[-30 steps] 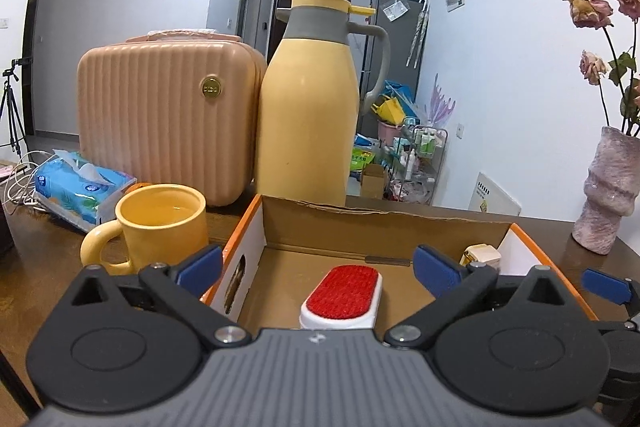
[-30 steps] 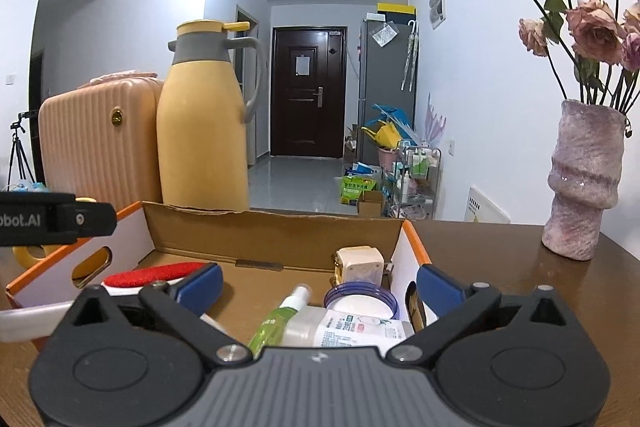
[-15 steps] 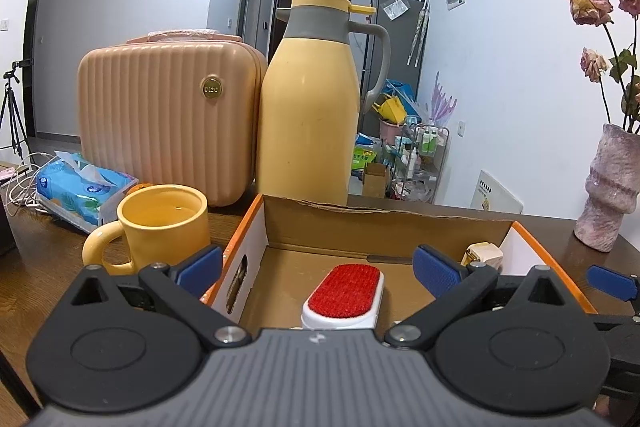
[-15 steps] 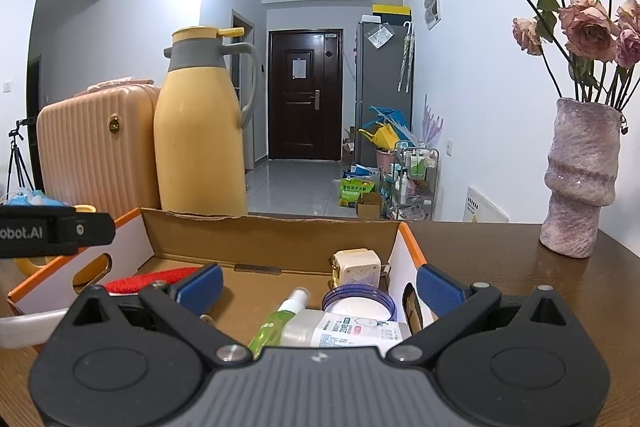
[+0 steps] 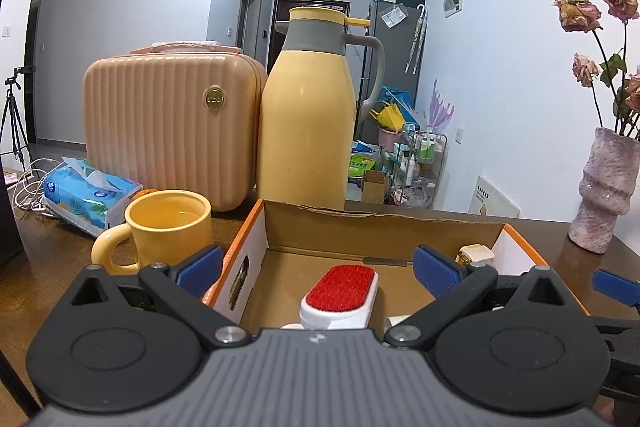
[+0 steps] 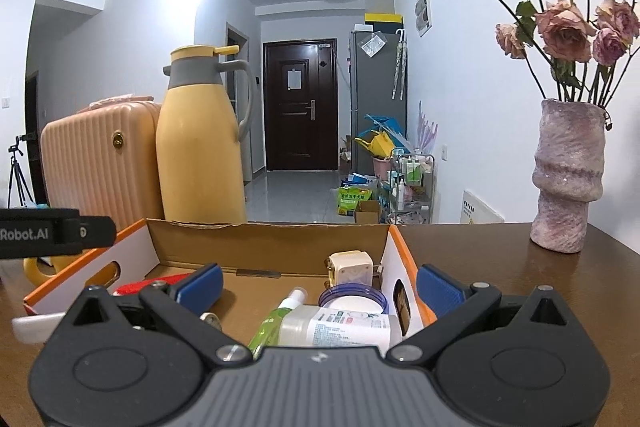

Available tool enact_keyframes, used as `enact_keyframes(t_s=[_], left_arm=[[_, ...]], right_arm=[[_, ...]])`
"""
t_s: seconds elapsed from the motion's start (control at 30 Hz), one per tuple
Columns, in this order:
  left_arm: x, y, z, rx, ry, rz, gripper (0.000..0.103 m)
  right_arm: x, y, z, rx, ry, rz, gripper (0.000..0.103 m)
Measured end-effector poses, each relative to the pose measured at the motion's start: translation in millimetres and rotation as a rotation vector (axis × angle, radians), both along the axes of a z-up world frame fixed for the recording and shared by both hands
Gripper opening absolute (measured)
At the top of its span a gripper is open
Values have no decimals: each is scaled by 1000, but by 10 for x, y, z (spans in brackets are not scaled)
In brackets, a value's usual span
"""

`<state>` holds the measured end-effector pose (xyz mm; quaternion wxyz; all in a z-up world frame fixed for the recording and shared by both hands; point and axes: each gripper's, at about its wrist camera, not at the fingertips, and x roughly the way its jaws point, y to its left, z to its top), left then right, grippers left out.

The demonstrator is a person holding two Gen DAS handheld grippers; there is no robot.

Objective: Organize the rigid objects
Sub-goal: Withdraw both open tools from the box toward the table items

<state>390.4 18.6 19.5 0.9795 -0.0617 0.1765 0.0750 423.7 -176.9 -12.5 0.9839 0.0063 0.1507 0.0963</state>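
Observation:
An open cardboard box (image 5: 360, 223) with orange-trimmed white sides sits on the brown table. Inside lie a white brush with a red pad (image 5: 340, 293), a cream plug adapter (image 6: 351, 267), a round blue-rimmed tin (image 6: 354, 301) and a clear bottle with a green label (image 6: 320, 325). My left gripper (image 5: 320, 267) hovers open over the box's near left part, the brush below between its blue pads. My right gripper (image 6: 320, 283) hangs open above the bottle and tin at the box's right end. Neither holds anything.
A yellow mug (image 5: 168, 227) stands left of the box, a tissue pack (image 5: 88, 191) beyond it. A peach case (image 5: 168, 123) and a tall yellow thermos jug (image 5: 308, 115) stand behind. A pink vase with dried roses (image 6: 566, 175) stands on the right.
Both grippers have drawn back and risen slightly from the box. The jaws stay open and the box contents have not moved.

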Motion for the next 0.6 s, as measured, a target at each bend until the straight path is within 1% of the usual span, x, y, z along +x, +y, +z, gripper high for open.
enact_keyframes(t_s=[0.27, 0.4, 0.5, 0.6], left_arm=[[-136, -3, 4, -2, -2, -2, 103], [-269, 2, -5, -9, -1, -9, 103], [-369, 1, -15, -9, 1, -10, 103], [-460, -6, -22, -12, 4, -14, 103]], right_arm=[[-200, -49, -1, 6, -6, -8, 103], [-317, -74, -15, 3, -8, -10, 103], [-319, -73, -15, 5, -7, -10, 103], [-433, -89, -28, 5, -4, -6, 103]])
